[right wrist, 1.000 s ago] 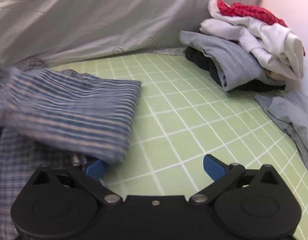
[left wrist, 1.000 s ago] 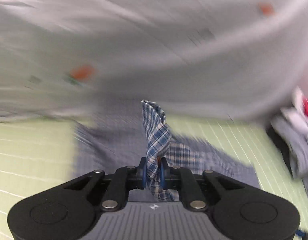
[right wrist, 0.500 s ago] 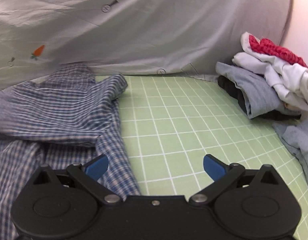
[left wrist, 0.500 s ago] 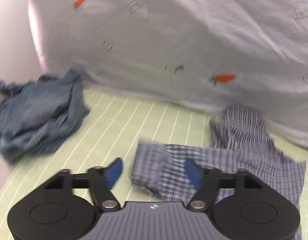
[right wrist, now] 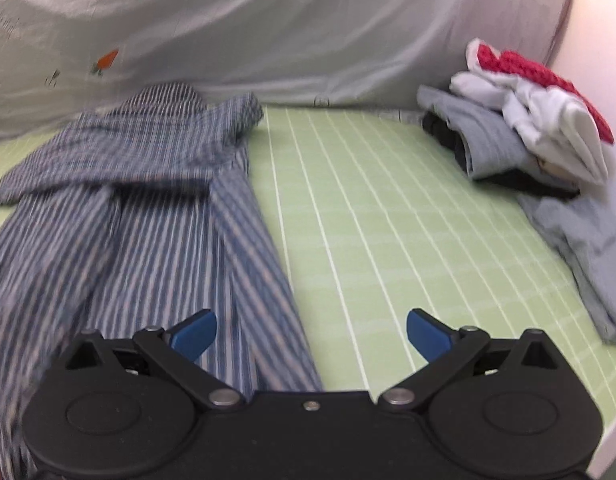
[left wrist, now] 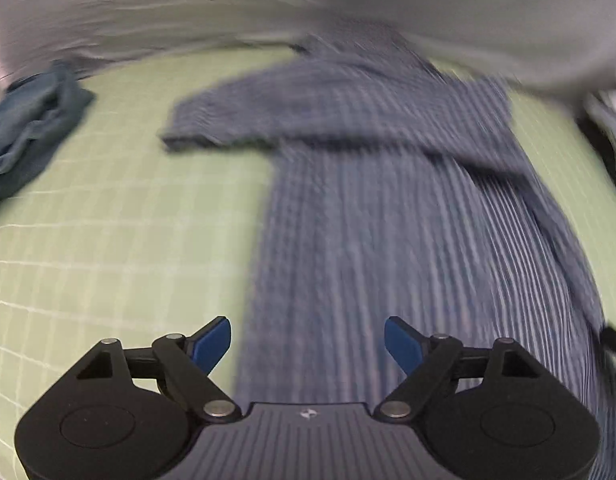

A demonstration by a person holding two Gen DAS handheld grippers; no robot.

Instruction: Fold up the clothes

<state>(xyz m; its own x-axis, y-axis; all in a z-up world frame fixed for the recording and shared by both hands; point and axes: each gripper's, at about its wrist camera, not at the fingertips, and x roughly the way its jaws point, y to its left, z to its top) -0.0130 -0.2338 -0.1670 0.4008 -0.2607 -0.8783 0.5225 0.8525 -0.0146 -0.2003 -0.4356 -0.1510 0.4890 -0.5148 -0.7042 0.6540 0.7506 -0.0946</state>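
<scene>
So the blue-and-white checked cotton shirt (left wrist: 387, 208) is lying spread out on the pale green gridded worktop (left wrist: 108, 220), with one sleeve sticking out to the side and the other folded across the body. The left gripper (left wrist: 308, 342) has just been opening its jaws, and now they're standing wide with nothing pinched between them, just hovering over the shirt's lower part. The right gripper (right wrist: 311, 334) is also gaping wide and holding nothing, sitting over the shirt's edge, where fabric meets green mat.

I'm guessing we're between folds here, with both grippers lining up for a fresh grab. Next move probably needs each one pinching a bottom corner or hem. The heap of grey, white and red clothes (right wrist: 523, 128) is sitting well apart, off to the right.
</scene>
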